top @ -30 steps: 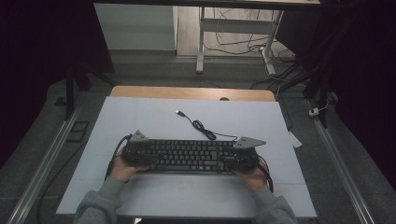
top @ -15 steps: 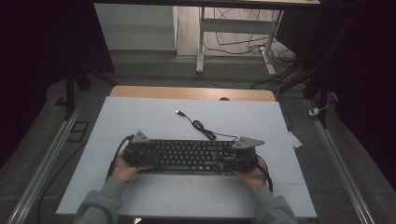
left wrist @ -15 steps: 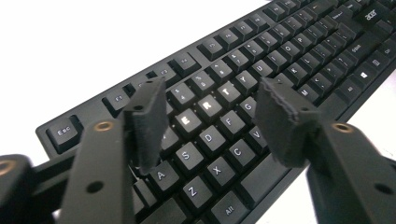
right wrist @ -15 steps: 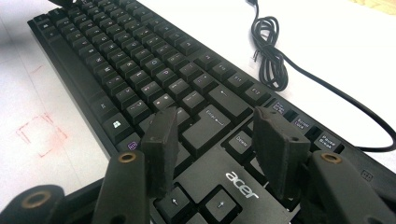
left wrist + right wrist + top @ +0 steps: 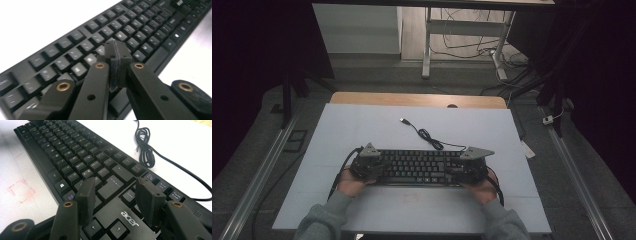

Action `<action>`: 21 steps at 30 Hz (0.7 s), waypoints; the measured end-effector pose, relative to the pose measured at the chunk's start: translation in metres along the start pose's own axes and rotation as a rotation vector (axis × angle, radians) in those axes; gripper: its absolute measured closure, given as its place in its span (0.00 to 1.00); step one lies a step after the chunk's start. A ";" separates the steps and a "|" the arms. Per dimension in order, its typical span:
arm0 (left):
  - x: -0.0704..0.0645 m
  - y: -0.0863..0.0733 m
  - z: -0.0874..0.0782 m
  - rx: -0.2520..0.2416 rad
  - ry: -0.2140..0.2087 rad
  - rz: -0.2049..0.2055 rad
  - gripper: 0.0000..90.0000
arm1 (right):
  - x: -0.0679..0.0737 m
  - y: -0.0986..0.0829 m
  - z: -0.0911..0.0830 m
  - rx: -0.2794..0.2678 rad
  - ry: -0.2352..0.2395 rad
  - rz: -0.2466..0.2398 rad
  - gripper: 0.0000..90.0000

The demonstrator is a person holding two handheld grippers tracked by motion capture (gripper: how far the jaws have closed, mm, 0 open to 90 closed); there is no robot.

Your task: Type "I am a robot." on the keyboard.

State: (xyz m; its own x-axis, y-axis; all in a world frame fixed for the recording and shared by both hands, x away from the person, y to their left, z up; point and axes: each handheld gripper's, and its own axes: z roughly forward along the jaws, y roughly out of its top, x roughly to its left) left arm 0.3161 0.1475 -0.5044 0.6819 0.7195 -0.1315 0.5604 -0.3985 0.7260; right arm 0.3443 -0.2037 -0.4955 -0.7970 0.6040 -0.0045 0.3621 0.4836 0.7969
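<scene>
High view: the pale table (image 5: 362, 120) carries a black keyboard (image 5: 419, 166) near its front edge. The left gripper (image 5: 117, 53), jaws pressed together empty, sits over its left keys; the right gripper (image 5: 115, 195), spread apart, hovers above the arrow keys, seemingly gripping nothing.

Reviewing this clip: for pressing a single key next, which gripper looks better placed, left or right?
Left, probably. The left gripper has its jaws shut into one narrow tip directly over the keyboard letter keys. The right gripper hangs open, straddling the Enter key.
</scene>
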 end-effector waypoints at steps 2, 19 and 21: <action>-0.002 0.001 0.002 0.006 -0.005 0.006 0.99 | 0.000 0.000 0.000 0.000 0.000 -0.001 0.57; -0.013 0.002 0.018 0.051 -0.016 0.040 0.98 | 0.000 -0.001 0.002 0.015 -0.002 -0.004 0.56; -0.013 0.003 0.019 0.054 -0.017 0.044 0.98 | -0.001 -0.001 0.002 0.016 -0.004 -0.005 0.56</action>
State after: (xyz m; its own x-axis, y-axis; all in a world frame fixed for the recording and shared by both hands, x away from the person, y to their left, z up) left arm 0.3173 0.1261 -0.5136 0.7144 0.6908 -0.1120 0.5539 -0.4604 0.6937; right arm 0.3455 -0.2033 -0.4971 -0.7969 0.6041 -0.0110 0.3658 0.4969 0.7869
